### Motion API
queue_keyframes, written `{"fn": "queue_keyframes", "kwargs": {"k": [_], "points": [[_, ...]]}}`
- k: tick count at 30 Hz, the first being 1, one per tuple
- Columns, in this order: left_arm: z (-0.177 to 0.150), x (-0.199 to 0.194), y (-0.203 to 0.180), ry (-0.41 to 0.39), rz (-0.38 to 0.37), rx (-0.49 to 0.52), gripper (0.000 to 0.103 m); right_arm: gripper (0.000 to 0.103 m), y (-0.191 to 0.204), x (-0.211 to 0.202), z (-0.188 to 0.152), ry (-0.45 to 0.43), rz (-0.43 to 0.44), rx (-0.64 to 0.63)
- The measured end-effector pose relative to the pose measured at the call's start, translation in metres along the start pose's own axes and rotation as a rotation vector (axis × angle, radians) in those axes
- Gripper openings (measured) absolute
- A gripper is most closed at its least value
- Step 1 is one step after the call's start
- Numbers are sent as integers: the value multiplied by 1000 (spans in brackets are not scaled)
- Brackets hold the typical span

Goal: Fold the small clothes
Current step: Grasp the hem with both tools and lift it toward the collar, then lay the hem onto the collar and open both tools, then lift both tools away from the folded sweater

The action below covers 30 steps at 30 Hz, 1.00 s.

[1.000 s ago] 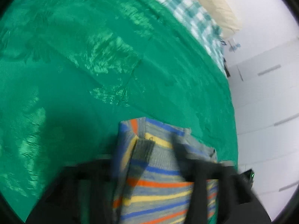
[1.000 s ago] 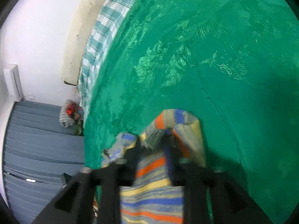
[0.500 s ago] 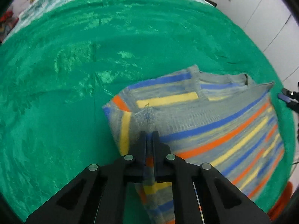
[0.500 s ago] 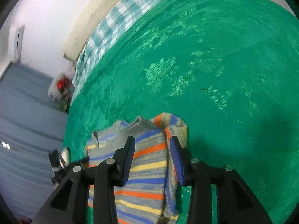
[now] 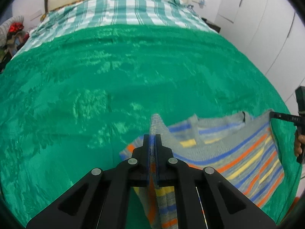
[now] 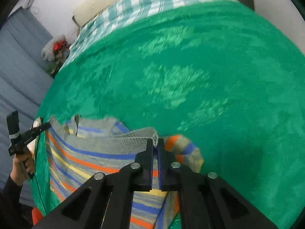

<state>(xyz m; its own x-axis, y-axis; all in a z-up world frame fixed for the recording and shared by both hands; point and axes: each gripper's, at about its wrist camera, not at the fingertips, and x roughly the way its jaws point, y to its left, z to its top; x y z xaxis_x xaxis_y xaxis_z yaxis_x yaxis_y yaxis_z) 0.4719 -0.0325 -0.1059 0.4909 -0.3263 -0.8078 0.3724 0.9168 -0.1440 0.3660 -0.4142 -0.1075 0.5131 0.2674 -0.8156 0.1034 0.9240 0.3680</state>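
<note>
Since a second ago both grippers have clamped shut and lifted the sweater's edge. A plushy, glossy green blanket (image 5: 95, 80) covers the bed; the knitted striped sweater (image 5: 238, 152) lies at its near edge. Left gripper (image 5: 152, 139) and right gripper (image 6: 156, 143) each pinch a grey ribbed corner.

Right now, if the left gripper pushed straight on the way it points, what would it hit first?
Past the striped sweater pinched in the left gripper, it would likely meet the green blanket on the bed; depth is hard to judge through the fisheye.
</note>
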Motion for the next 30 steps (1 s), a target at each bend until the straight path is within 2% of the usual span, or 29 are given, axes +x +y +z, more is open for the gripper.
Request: {"fn": "queue_keyframes", "kwargs": {"k": [3, 5, 6, 7, 8, 9, 11, 14, 16, 18, 21, 22, 23, 24, 25, 27, 30], "points": [[0, 14, 9, -4, 32, -37, 2, 4, -7, -10, 2, -62, -8, 53], [-5, 34, 17, 44, 67, -65, 6, 4, -13, -3, 2, -43, -29, 85], [-8, 48, 23, 111, 88, -95, 14, 8, -18, 4, 0, -21, -40, 115], [-11, 53, 26, 142, 101, -114, 19, 13, -24, 9, -2, -5, -56, 155], [-14, 52, 30, 149, 106, -140, 31, 24, -28, 11, -4, 2, -66, 187], [-16, 46, 34, 126, 97, -164, 46, 31, -32, 8, -7, -9, -65, 214], [-24, 21, 41, 63, 77, -194, 59, 32, -37, -10, -16, -57, -49, 232], [-54, -22, 45, 39, -4, -214, 60, 33, -32, -39, -39, -48, 33, 204], [-87, -44, 38, 63, -62, -209, 68, 33, -19, -55, -70, 24, 108, 141], [-120, -50, 25, 110, -98, -182, 70, 33, -7, -63, -102, 88, 145, 98], [-157, -40, 1, 182, -125, -151, 70, 33, 11, -57, -151, 177, 184, 70], [-166, -34, -8, 193, -110, -135, 66, 33, 16, -50, -163, 201, 184, 52], [-171, -32, -10, 186, -88, -123, 38, 20, 20, -44, -172, 209, 145, 26], [-176, -29, -14, 182, -46, -99, 6, 2, 21, -38, -181, 215, 82, 13], [-178, -29, -13, 186, -57, -110, 6, 3, 18, -36, -186, 220, 49, 26], [-183, -36, -6, 188, -84, -167, 5, 3, 0, -42, -200, 217, 75, 157], [-184, -36, -9, 197, -72, -150, 5, 3, -3, -48, -207, 194, 57, 166]]}}
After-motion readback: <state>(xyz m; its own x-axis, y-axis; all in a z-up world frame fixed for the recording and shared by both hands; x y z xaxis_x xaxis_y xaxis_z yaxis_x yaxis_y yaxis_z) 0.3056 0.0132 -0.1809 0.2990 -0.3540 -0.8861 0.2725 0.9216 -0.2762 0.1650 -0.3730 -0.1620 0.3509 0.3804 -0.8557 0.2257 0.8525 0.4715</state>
